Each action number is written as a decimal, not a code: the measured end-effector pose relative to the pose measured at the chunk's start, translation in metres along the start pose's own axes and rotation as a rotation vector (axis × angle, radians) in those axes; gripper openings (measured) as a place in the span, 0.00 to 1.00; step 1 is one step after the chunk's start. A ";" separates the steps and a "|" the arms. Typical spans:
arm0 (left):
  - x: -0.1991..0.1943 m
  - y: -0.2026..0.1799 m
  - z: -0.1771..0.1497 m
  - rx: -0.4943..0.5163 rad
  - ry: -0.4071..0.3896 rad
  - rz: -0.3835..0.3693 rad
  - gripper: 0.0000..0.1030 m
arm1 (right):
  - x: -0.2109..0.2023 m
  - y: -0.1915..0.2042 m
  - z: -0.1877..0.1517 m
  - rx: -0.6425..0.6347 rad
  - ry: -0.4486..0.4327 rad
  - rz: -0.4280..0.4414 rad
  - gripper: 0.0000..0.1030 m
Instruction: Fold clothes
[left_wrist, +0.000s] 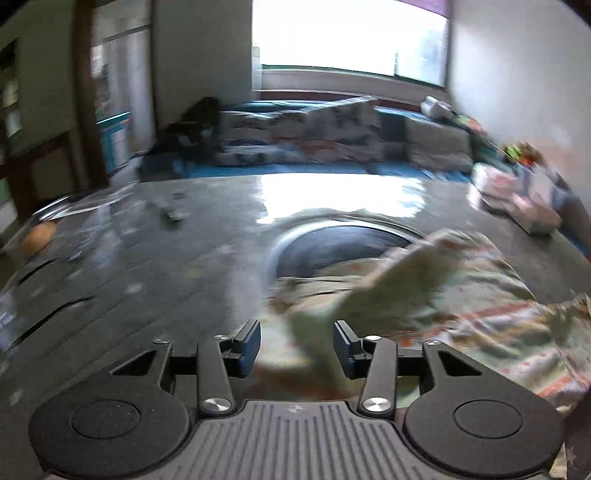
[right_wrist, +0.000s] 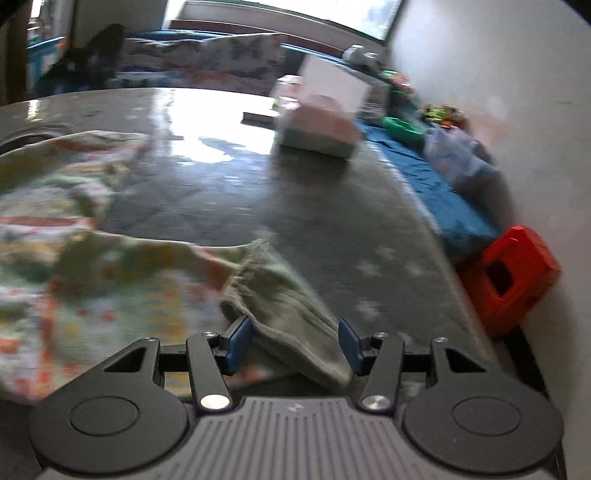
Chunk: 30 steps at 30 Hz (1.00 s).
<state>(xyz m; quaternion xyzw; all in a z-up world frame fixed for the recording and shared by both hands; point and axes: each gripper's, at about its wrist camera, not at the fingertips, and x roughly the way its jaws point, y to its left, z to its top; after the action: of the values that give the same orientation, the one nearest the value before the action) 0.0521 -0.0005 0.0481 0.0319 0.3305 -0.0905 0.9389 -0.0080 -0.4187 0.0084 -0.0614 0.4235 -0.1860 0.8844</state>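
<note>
Straddling green cuffs of the patterned garment (right_wrist: 74, 236) on the counter (right_wrist: 295, 206), left tongs (left_wrist: 297, 349) and right tongs (right_wrist: 295, 345) gape apart; cloth lies leftward.

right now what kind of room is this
Likely a home living room or playroom: a cushioned blue couch under a bright window, toys along the wall, and a patterned garment on the glossy table.

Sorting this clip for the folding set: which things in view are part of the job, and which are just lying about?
Part of the job:
patterned garment, its green cuff between the open right gripper
left gripper, open over the cloth
table

Lying about:
tissue box
red block
bedding pile
small dark object
</note>
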 end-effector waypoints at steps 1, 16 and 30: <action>0.007 -0.008 0.002 0.020 0.006 -0.001 0.46 | 0.000 -0.004 0.000 0.015 0.000 -0.001 0.51; -0.009 0.063 -0.012 -0.191 -0.004 0.183 0.01 | -0.029 0.045 0.019 -0.078 -0.103 0.186 0.52; -0.043 0.151 -0.048 -0.390 0.094 0.436 0.09 | -0.010 0.076 0.018 -0.126 -0.058 0.254 0.53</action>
<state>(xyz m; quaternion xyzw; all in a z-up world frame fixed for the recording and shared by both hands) 0.0184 0.1597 0.0382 -0.0747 0.3702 0.1798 0.9083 0.0215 -0.3453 0.0067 -0.0681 0.4130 -0.0440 0.9071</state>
